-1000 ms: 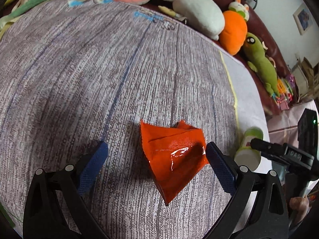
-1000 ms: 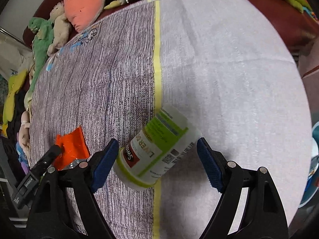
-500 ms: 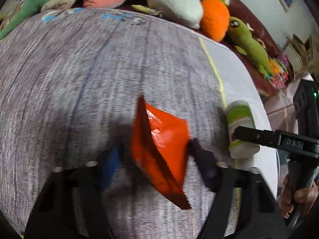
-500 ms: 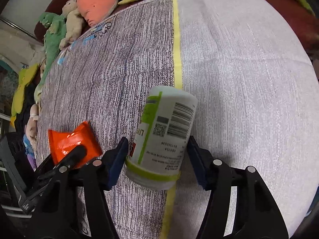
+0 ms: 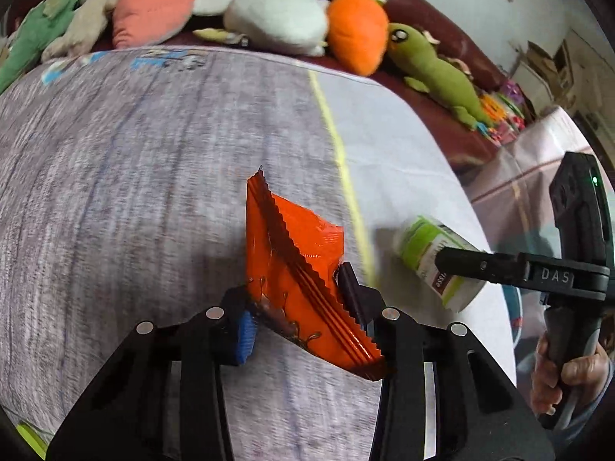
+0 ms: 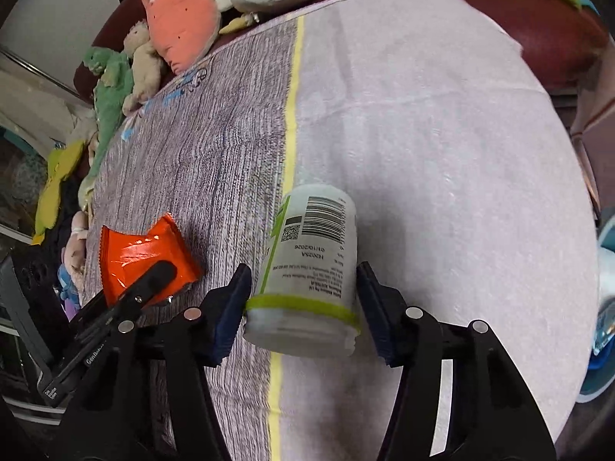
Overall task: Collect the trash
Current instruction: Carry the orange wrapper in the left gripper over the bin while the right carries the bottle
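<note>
Plush toys (image 5: 357, 30) line a maroon sofa (image 5: 453, 53) behind the striped cloth (image 5: 115, 176).

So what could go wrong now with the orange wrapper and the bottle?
The left gripper, which has just been closing, pinches only the low end of the floppy orange wrapper, so it might slide out. The right gripper holds the smooth supplement bottle near its cap end; it could tip or slip.

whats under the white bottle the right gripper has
Under the white bottle, held between the right gripper fingers, is the cloth with its yellow stripe. The patch directly beneath is covered.
</note>
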